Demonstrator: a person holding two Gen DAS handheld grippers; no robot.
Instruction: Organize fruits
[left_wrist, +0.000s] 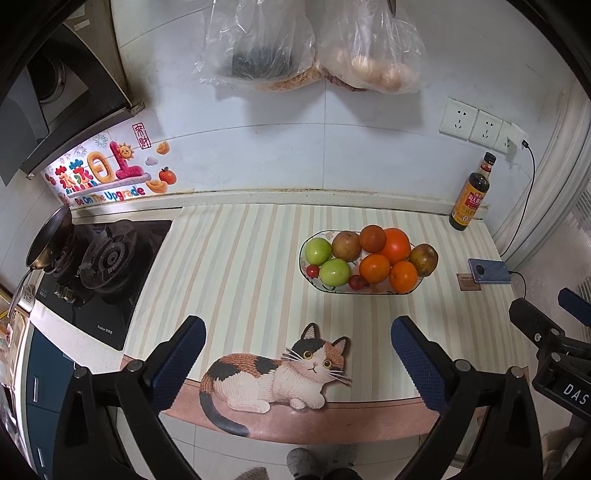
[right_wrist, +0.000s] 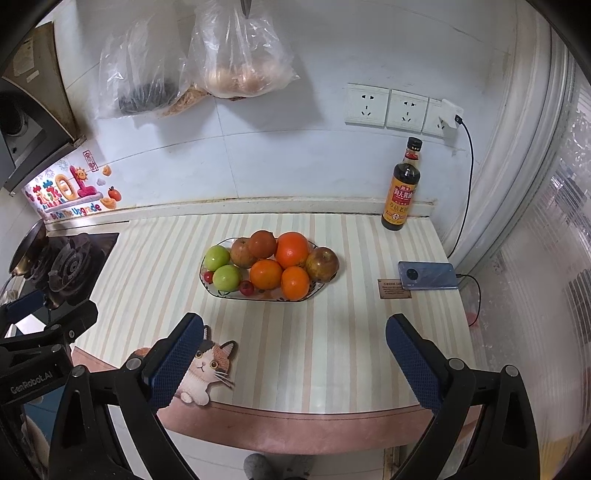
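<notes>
An oval patterned plate (left_wrist: 309, 283) (right_wrist: 266, 295) sits on the striped mat and is piled with fruit. It holds several oranges (left_wrist: 395, 245) (right_wrist: 291, 249), two green apples (left_wrist: 334, 272) (right_wrist: 226, 277), brownish apples (left_wrist: 423, 259) (right_wrist: 322, 264) and small red fruits (left_wrist: 312, 271) (right_wrist: 246, 287). My left gripper (left_wrist: 298, 332) hangs open above the near part of the mat, short of the plate, with nothing between its blue pads. My right gripper (right_wrist: 295, 332) is likewise open and empty, in front of the plate. Each gripper's body shows at the edge of the other's view.
A soy sauce bottle (left_wrist: 471, 194) (right_wrist: 402, 186) stands at the back wall right of the plate. A phone (left_wrist: 489, 271) (right_wrist: 428, 275) on a cable lies at the right edge. A gas stove (left_wrist: 103, 258) with a pan (left_wrist: 50, 236) is left. Plastic bags (right_wrist: 236, 55) hang on the wall.
</notes>
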